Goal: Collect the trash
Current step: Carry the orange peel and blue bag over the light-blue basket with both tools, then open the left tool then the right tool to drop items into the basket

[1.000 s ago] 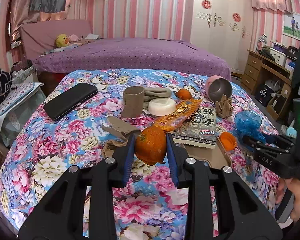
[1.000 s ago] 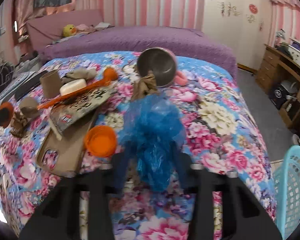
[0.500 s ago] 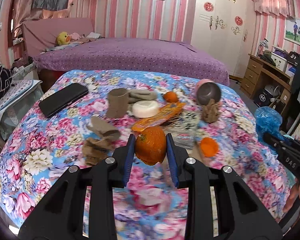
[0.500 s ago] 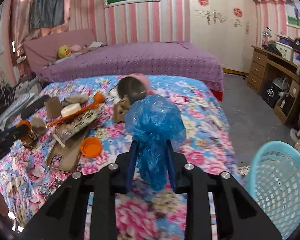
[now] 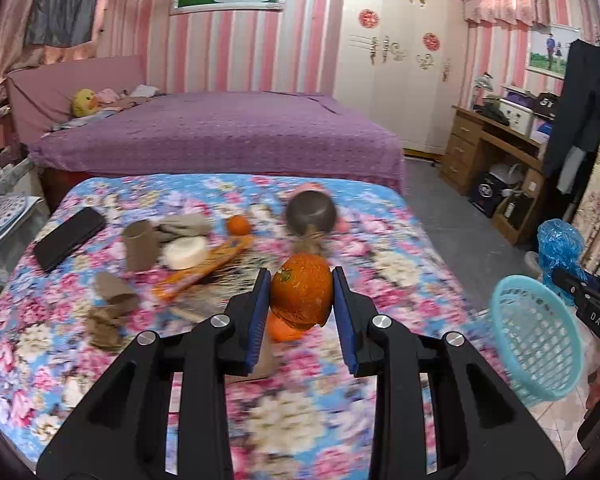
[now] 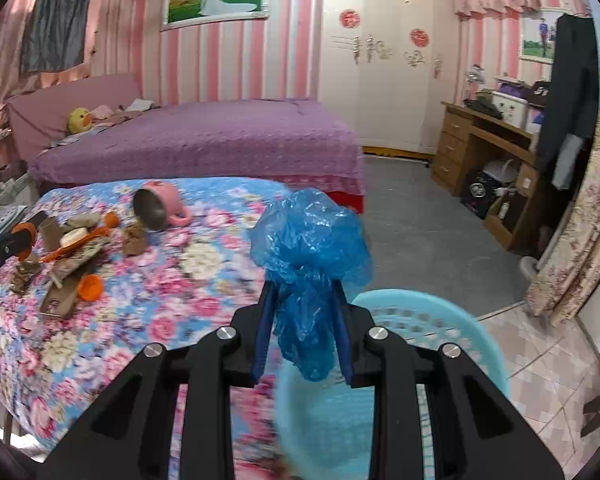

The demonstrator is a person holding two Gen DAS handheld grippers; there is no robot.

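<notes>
The left gripper [image 5: 301, 294] clamps an orange peel [image 5: 301, 293] between its blue-padded fingers [image 5: 259, 316], above a bench covered in a flowered cloth [image 5: 60, 344]. On the cloth lie a black phone [image 5: 69, 232], a cardboard tube [image 5: 140, 245], a white round piece [image 5: 185, 254] and a tipped cup [image 5: 311, 213]. At the right edge, the right gripper [image 5: 568, 280] carries a blue plastic bag [image 5: 560, 254] just above a light-blue basket [image 5: 534, 340].

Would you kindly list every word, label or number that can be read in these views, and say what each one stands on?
"DAS": white letters on the black body of the right tongs, seen from the left wrist view.
Snack wrapper on the floral bed: printing too blurred to read.
Red round signs on the wardrobe: characters too small to read.
Black box on the desk: white lettering not legible.
</notes>
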